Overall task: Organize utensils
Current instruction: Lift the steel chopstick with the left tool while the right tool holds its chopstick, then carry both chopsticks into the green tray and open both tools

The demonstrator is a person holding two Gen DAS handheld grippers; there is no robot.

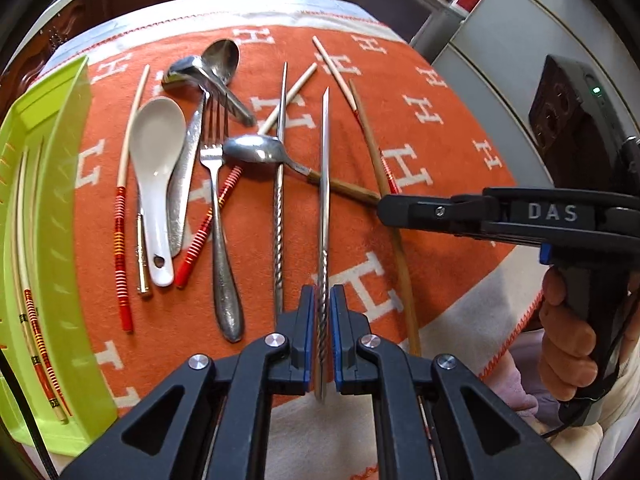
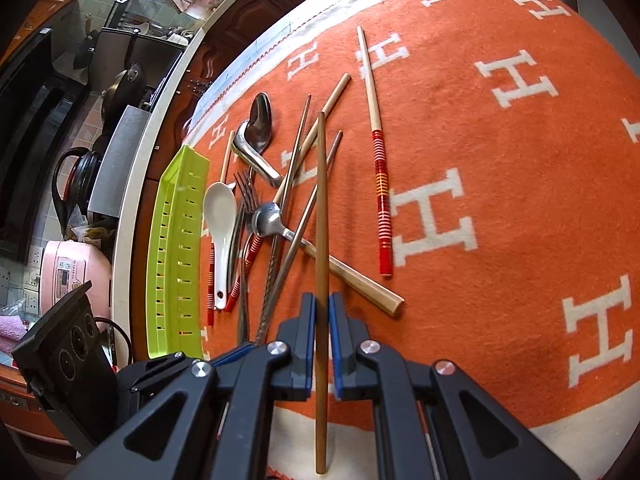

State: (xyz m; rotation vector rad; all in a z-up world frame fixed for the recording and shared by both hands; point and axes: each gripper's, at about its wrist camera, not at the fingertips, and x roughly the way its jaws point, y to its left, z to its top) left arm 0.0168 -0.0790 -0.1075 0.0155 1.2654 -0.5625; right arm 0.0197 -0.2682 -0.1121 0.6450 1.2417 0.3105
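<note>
While left gripper (image 1: 321,322) pinches the steel chopstick (image 1: 325,184) lengthwise along its fingers, green tray (image 1: 48,184) lies leftward; right gripper (image 2: 321,322) pinches the brown chopstick (image 2: 321,216) likewise.

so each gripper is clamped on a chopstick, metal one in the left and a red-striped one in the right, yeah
Not quite. The right gripper holds a plain brown wooden chopstick, as the right wrist view shows. The left gripper does clamp the metal chopstick.

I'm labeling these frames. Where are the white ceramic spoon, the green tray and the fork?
white ceramic spoon (image 1: 158,136): left wrist view, on its bowl.
green tray (image 2: 176,240): right wrist view, on its slotted side wall.
fork (image 1: 214,152): left wrist view, below the tines.
</note>
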